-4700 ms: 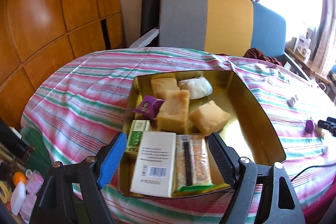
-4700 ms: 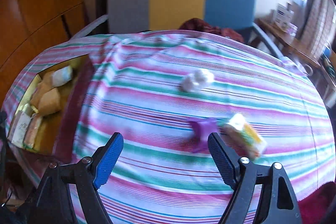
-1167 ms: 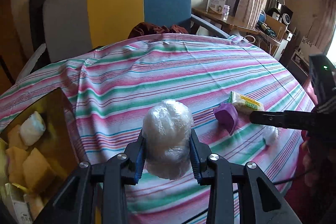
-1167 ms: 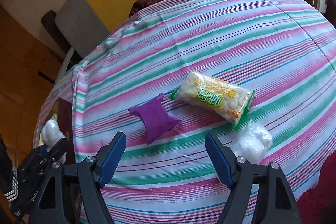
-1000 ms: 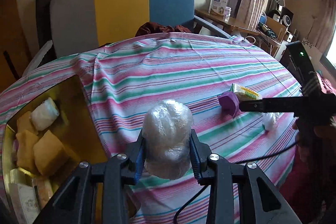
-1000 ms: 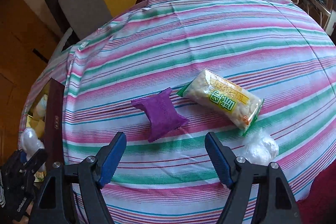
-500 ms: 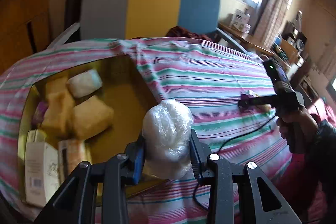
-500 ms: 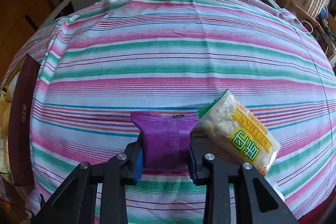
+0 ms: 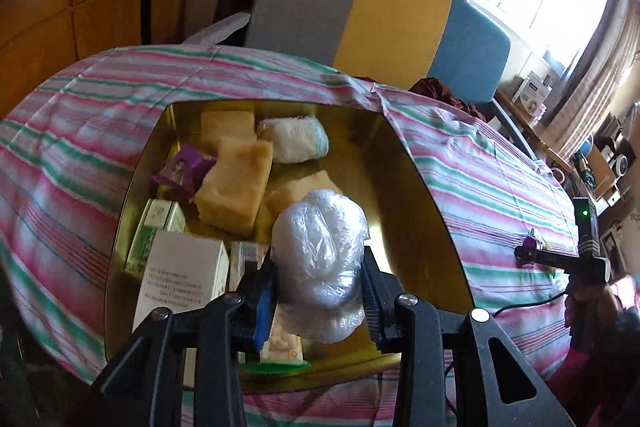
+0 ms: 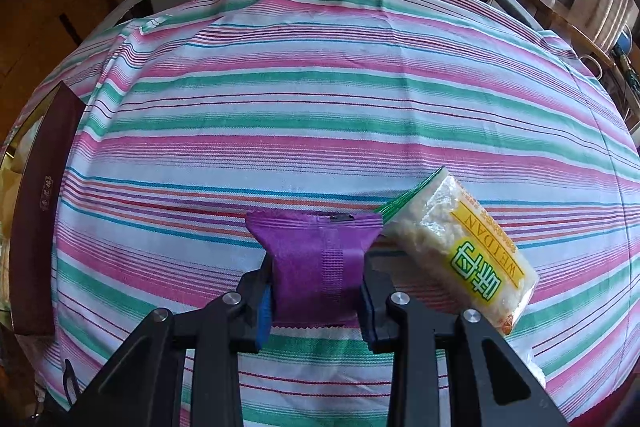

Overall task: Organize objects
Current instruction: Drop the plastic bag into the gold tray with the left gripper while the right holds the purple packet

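Left wrist view looks steeply down into a gold tin [image 9: 404, 163] set on the striped tablecloth [image 9: 80, 131], with the left gripper [image 9: 320, 291] clamped on a clear-wrapped white bundle [image 9: 320, 259] that hangs over the near middle of the tin. The pads press on the bundle's two sides, so it keeps upright and its bulk stands above the jaws. That seems a sensible hold for lowering it into the bare gold floor on the tin's right side, which looks like the only roomy spot left. On the tin's left and far side lie tan cake blocks [image 9: 236, 183], a white wrapped roll [image 9: 294, 139], a small purple packet [image 9: 182, 173], a green carton [image 9: 156, 227] and a white box [image 9: 180, 279], packed close together. At the far right the right gripper [image 9: 528, 253] shows as a small dark shape, held in a hand [image 9: 588, 303]. In the right wrist view that gripper [image 10: 318, 291] is closed on a purple snack pouch [image 10: 316, 259], squeezed across its narrow middle with its crimped far end sticking out past the fingertips. I judge the pouch is at or just off the cloth. Touching the pouch on its right lies a yellow-and-green rice-crisp pack [image 10: 460, 251], not yet gathered. The tin's dark red wall [image 10: 44, 207] shows at the left edge, well apart from the pouch, so both held items are likely bound there.
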A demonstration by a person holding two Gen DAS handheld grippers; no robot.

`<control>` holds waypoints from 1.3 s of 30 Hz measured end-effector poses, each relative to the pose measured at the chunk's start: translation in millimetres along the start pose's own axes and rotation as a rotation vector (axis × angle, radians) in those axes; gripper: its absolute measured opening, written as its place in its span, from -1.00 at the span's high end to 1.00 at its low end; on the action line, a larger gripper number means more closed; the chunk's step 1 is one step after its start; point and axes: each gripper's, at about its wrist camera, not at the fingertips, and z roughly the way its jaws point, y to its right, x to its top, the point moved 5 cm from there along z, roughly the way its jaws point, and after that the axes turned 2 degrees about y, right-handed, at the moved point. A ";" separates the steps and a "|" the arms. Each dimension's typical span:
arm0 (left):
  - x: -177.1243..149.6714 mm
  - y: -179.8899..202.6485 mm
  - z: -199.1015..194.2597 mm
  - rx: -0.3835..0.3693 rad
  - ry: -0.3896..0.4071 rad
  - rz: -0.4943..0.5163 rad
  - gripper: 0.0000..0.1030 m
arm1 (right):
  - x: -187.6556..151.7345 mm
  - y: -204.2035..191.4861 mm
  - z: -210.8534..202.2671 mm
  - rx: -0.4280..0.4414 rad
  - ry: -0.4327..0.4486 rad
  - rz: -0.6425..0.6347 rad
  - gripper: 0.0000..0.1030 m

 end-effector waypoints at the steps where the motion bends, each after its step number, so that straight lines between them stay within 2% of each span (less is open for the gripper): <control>1: 3.9 3.6 1.3 -0.002 0.005 0.014 0.27 | 0.3 0.1 -0.2 -0.002 -0.001 0.000 0.35; 5: 25.6 19.2 16.7 -0.023 0.007 0.049 0.27 | 0.2 -2.5 -0.3 -0.016 0.002 -0.015 0.35; 12: 60.9 43.9 72.3 -0.037 -0.067 0.072 0.27 | 0.6 -4.7 1.5 -0.023 -0.001 -0.025 0.35; 17: 86.7 46.8 121.0 -0.053 -0.150 0.002 0.26 | 2.4 -6.4 2.7 -0.026 -0.002 -0.028 0.34; 20: 97.3 49.7 143.0 -0.033 -0.157 0.009 0.26 | 3.1 -7.3 3.0 -0.031 0.000 -0.036 0.34; 23: 103.2 47.1 165.8 0.014 -0.179 0.029 0.11 | 4.0 -8.3 3.8 -0.033 0.001 -0.043 0.34; 24: 103.4 44.1 169.3 0.026 -0.183 0.017 0.00 | 4.0 -8.6 4.0 -0.033 0.002 -0.045 0.34; 26: 103.5 40.4 169.2 0.018 -0.173 0.007 -0.06 | 4.0 -8.6 4.3 -0.034 0.004 -0.050 0.34; 30: 98.8 36.5 153.0 0.041 -0.135 0.030 -0.06 | 5.0 -10.9 5.3 -0.045 0.010 -0.070 0.34; 36: 76.2 40.0 100.9 0.075 -0.053 0.106 -0.06 | 4.7 -14.8 4.8 -0.077 0.021 -0.110 0.35; 39: 59.7 44.3 71.1 0.058 -0.012 0.122 -0.19 | 4.5 -15.6 4.8 -0.093 0.029 -0.131 0.36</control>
